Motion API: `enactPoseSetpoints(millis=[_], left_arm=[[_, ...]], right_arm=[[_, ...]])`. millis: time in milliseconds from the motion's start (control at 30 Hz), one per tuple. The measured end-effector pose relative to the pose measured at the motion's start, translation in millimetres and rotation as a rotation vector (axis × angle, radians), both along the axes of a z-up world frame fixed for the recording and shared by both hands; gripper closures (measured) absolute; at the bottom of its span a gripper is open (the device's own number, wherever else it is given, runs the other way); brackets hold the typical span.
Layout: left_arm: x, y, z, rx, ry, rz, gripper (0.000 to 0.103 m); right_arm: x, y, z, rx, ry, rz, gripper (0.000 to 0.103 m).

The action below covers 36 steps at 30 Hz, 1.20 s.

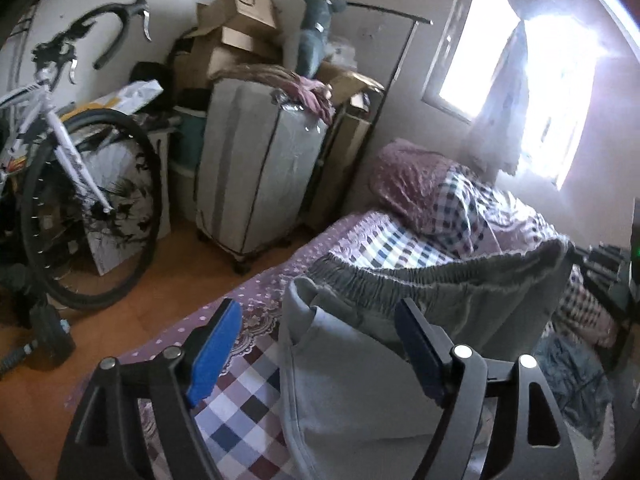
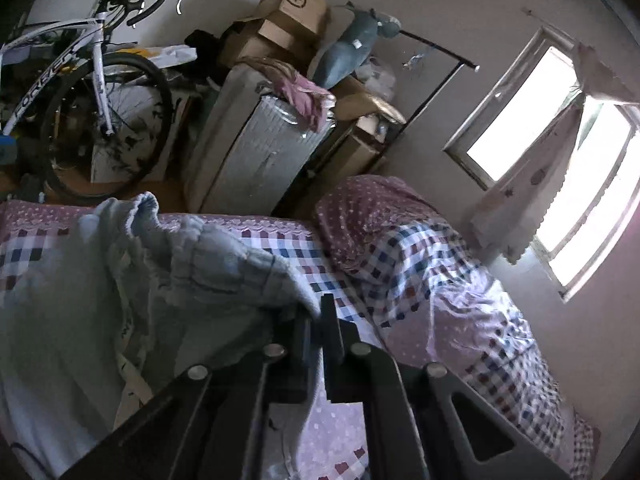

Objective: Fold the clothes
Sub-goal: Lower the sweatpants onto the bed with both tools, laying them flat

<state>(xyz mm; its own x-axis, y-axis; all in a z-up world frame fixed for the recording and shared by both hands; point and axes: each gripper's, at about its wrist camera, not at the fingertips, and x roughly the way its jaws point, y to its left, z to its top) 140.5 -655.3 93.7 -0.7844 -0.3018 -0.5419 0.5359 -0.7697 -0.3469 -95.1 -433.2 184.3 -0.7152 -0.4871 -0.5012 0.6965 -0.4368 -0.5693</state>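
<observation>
while left gripper (image 1: 316,350) gapes, right gripper (image 2: 320,320) pinches grey trousers (image 2: 200,272)

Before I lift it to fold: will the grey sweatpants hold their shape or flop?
Likely floppy: the sweatpants sag and crease between the tools. The gathered waistband will probably stretch. They look thick, so perhaps a bit heavy, and unlikely to slip from the right tool.

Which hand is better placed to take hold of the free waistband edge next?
Left. The left gripper is open around the grey elastic-waist trousers; the right gripper is already shut on their other edge.
</observation>
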Motion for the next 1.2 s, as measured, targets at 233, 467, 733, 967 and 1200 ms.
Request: enactPoseSetpoints(millis=[233, 467, 733, 967, 1200], left_arm=[[-64, -57, -35, 0.107, -0.033, -0.118, 0.021], [-142, -101, -85, 0.22, -0.1, -0.231, 0.021], [-190, -81, -125, 0.1, -0.268, -0.32, 0.069], [-194, -68, -127, 0.044, -0.287, -0.171, 0.08], [-153, -65, -118, 0.068, -0.194, -0.134, 0.038]], right_arm=[[-49, -19, -6, 0.001, 0.08, -0.045, 0.101], [-99, -56, -13, -0.044, 0.179, -0.067, 0.102], [-148, -90, -44, -0.071, 0.193, -0.13, 0.101], [-203, -122, -124, 0.063, 0.04, -0.305, 0.056], [-185, -116, -112, 0.038, -0.006, -0.262, 0.019]])
